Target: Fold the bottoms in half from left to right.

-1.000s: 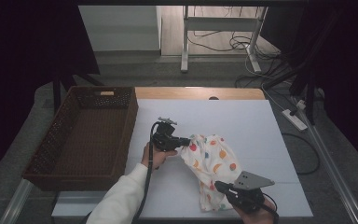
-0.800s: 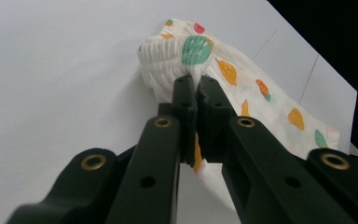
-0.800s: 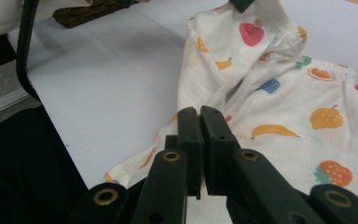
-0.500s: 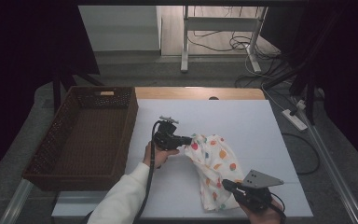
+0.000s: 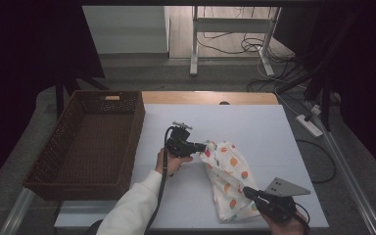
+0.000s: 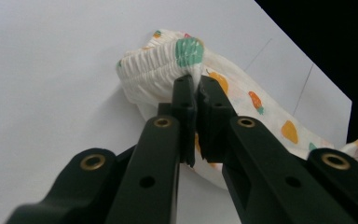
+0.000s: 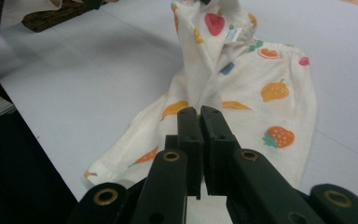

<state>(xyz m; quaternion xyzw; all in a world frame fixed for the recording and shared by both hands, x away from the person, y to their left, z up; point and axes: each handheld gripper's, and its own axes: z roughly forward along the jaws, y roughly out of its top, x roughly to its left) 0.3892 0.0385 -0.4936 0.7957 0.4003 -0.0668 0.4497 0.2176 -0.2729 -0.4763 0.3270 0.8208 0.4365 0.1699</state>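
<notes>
The fruit-print garment (image 5: 227, 178) is lying on the white worktop (image 5: 254, 127), its elastic waistband end lifted slightly toward the middle and its lower hem trailing to the near edge. Your left gripper (image 6: 196, 88) is clenching that gathered waistband between its fingers. Your right gripper (image 7: 199, 114) is hovering over the lower part with its fingers pressed together, seemingly grasping nothing. The wicker basket (image 5: 54, 147) is sitting well apart to the left. Judging by this, you are only starting: one end is secured, while folding or moving remains.

1 printed garment (image 5: 229, 178), 1 wicker basket (image 5: 90, 139), 2 grippers — perhaps 1 power strip (image 5: 309, 125).
</notes>
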